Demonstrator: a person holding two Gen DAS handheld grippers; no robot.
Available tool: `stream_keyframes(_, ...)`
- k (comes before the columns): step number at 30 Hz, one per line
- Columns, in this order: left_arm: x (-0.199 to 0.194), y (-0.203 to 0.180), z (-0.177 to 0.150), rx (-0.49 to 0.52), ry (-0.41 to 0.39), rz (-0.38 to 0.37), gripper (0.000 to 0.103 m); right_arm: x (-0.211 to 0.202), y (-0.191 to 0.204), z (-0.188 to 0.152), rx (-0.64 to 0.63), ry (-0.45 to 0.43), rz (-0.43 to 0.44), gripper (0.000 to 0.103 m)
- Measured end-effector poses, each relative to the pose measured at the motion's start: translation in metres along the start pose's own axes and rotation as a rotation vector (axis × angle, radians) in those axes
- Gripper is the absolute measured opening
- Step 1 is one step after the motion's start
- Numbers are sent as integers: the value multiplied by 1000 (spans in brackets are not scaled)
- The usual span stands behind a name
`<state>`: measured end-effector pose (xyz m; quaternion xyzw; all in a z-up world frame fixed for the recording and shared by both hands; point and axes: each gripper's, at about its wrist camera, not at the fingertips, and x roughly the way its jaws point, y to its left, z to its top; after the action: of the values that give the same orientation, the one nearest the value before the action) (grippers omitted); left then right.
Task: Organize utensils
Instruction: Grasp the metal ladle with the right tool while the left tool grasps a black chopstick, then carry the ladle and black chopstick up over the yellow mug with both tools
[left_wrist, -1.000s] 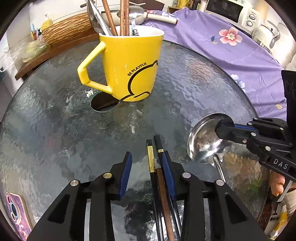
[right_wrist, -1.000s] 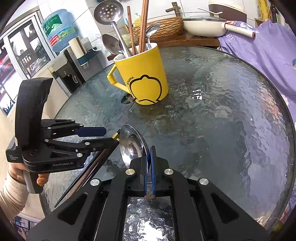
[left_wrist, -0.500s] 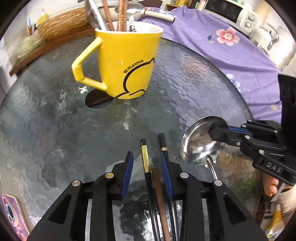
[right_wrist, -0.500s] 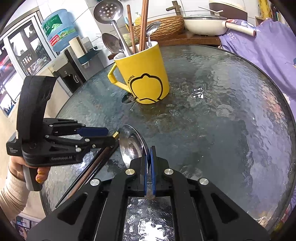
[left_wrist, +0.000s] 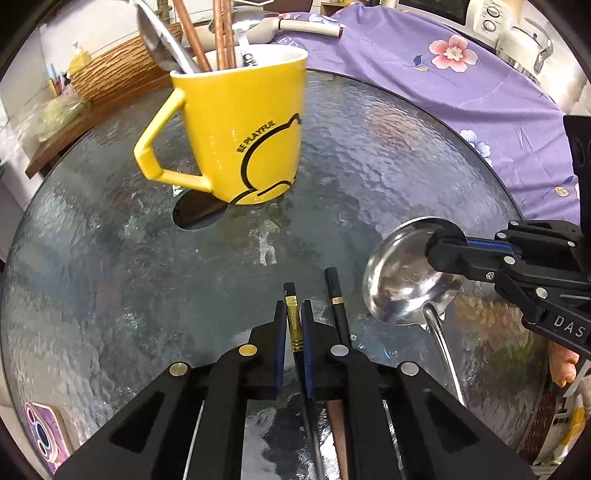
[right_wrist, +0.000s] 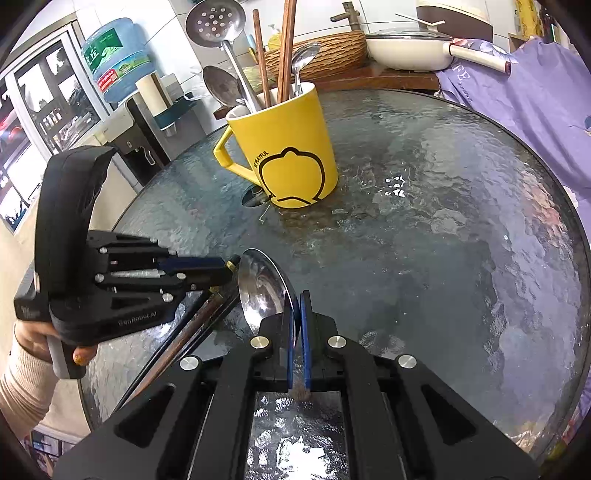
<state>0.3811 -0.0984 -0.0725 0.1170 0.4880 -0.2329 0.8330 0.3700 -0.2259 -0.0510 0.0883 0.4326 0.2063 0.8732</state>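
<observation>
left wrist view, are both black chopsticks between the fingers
No: only the gold-banded chopstick sits between the left gripper fingers; the other chopstick lies outside.

Table (left_wrist: 388, 155): textured glass, rippled, glossy, strong glare. Mug (left_wrist: 243, 133): glazed ceramic, smooth yellow, shiny. Ladle (left_wrist: 402, 280): polished steel, mirror finish. Chopstick (left_wrist: 293, 321): matt black tip with a gold metallic band; wooden brown ones (right_wrist: 286, 48) in the mug. Skimmer (right_wrist: 216, 18): brushed-looking steel, perforated. Left gripper (left_wrist: 293, 332) and right gripper (right_wrist: 295, 325): matt black plastic, blue rubbery pads, bare metal pins. Cloth (left_wrist: 461, 74): soft purple fabric, floral print. Basket (right_wrist: 321, 48): woven, rough.
</observation>
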Motion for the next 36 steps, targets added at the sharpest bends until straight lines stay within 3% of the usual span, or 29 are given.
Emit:
stream_keyframes(7,-8,4,0,-36,-54,3,6,-10,3,4,-18,-36,-30,4)
stream_keyframes(20,-92,9,18,-88,-329,44,6,-43,20,28,-86,-155,-99,4)
stream_keyframes(26,-109,9,24,-94,-375,49,6,-60,32,40,-129,-199,-138,4)
stream_keyframes(36,-133,15,47,-122,-458,56,6,-91,55,72,-194,-369,-257,4)
